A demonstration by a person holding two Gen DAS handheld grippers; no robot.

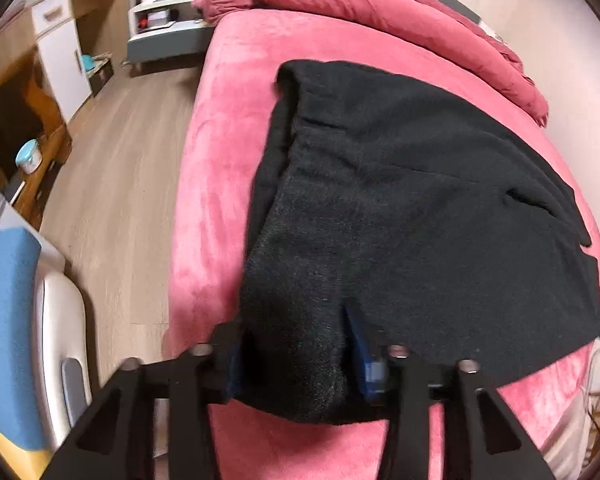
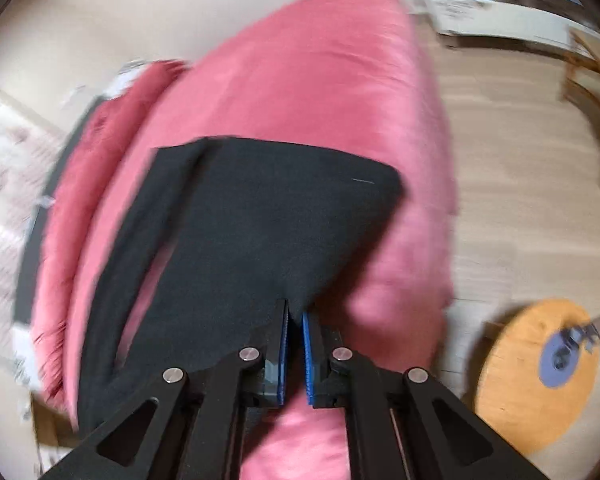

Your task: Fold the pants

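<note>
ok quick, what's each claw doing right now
Left claw: closed on a thick bunch of the black pants.
Right claw: shut, pinching the pants' edge.

Black pants (image 1: pixel 400 200) on pink bedsheet (image 1: pixel 236 128); gripper pads (image 2: pixel 309 356) blue, stool (image 2: pixel 512 392) yellow

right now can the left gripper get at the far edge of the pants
Probably not as things stand. The left gripper is at the near edge of the pants with a thick fold bunched between its fingers, and the far edge lies across the whole garment toward the duvet. Nothing blocks the way.
</note>
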